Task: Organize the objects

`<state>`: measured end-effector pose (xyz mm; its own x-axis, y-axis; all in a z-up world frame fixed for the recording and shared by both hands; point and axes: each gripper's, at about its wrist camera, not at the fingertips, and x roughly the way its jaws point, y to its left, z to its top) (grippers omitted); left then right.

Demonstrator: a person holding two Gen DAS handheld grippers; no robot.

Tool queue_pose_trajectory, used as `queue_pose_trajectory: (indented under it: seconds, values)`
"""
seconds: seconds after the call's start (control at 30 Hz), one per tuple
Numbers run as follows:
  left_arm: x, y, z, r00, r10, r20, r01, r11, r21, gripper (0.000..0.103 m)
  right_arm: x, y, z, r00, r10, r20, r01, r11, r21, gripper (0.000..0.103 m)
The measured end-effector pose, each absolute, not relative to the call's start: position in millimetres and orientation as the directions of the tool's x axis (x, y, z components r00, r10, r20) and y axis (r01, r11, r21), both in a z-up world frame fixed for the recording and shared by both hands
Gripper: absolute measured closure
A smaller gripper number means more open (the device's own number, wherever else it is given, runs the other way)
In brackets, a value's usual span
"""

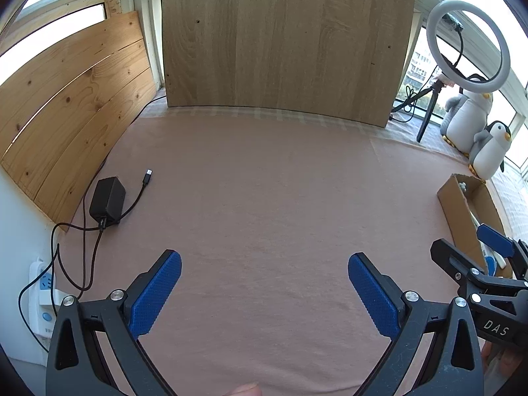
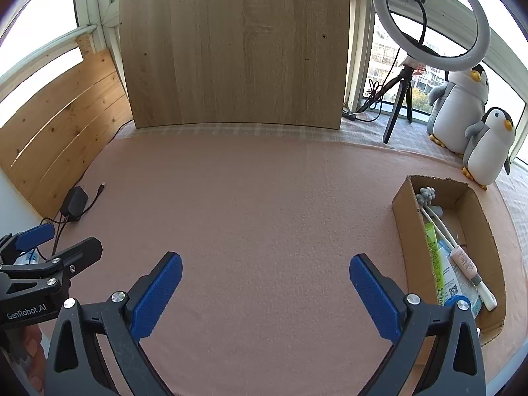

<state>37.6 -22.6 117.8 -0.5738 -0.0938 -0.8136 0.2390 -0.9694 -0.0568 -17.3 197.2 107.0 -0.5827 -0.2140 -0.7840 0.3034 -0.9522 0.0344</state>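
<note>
1. Left gripper point(image 1: 264, 292): jaws spread wide, nothing between the blue pads, hovering over the pink cloth point(image 1: 264, 198).
2. Right gripper point(image 2: 265, 293): likewise spread and empty, side by side with the left one, over the same cloth.
3. Cardboard box point(image 2: 407, 198) sits at the right side of the cloth, long axis running from near to far, open top up. It lies just right of the right gripper.
4. Inside the box: a green tube point(image 2: 434, 257), a white stick with a grey fuzzy head point(image 2: 425, 194) and a pale pink tube point(image 2: 465, 260), all lying roughly along the box's length, grey head at the far end.
5. Open room: the whole middle of the cloth ahead of both grippers is bare up to the upright wooden board point(image 2: 234, 46).
6. Edges: black charger point(image 1: 107, 198) and its cable near the left border; two plush penguins point(image 2: 488, 145) and a ring light point(image 2: 432, 16) beyond the box at far right.
</note>
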Motion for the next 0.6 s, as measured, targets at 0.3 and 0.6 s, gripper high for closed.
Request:
queue_pose_trajectory:
  seconds: [0.3,0.6]
  values:
    - [38.3,-21.5,119.3,-0.578,-0.098,-0.81,0.236,-0.971,-0.051,0.001,-15.3,198.3,108.9,-0.586,-0.209,-0.783,0.297,-0.954,0.033,0.003]
    - [44.2,-17.1,123.4,-0.586,-0.103,-0.804,0.231,-0.972,-0.044,0.001,-9.8,202.2,111.2,-0.592,-0.204,-0.78,0.292,-0.956,0.029,0.003]
